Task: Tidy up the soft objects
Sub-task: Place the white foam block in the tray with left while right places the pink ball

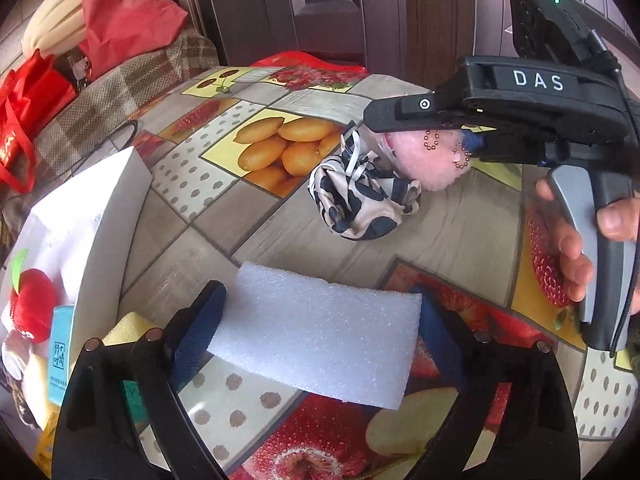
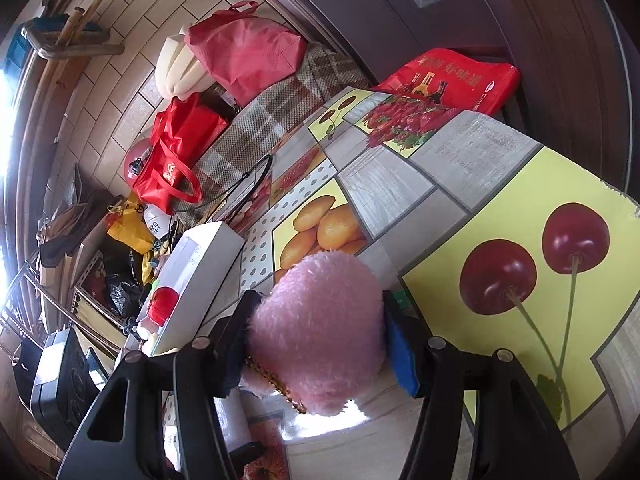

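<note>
A white foam block [image 1: 316,340] lies on the fruit-print tablecloth [image 1: 260,216], between the blue pads of my left gripper [image 1: 320,320]. The pads touch its two short ends. In the upper right of the left wrist view my right gripper [image 1: 416,132] hovers over the table, shut on a pink plush ball [image 1: 424,164] with a bead chain. The right wrist view shows that pink plush ball [image 2: 320,328] squeezed between the pads of the right gripper [image 2: 320,304]. A black-and-cream fabric scrunchie [image 1: 360,200] rests on the table under the ball.
A white box [image 1: 92,220] at the table's left holds a red plush apple [image 1: 32,304], a yellow sponge [image 1: 124,328] and a teal pack [image 1: 60,352]. A hand [image 1: 576,248] grips the right gripper's handle. Red bags [image 2: 176,148] sit on a plaid-covered seat [image 2: 256,120] behind.
</note>
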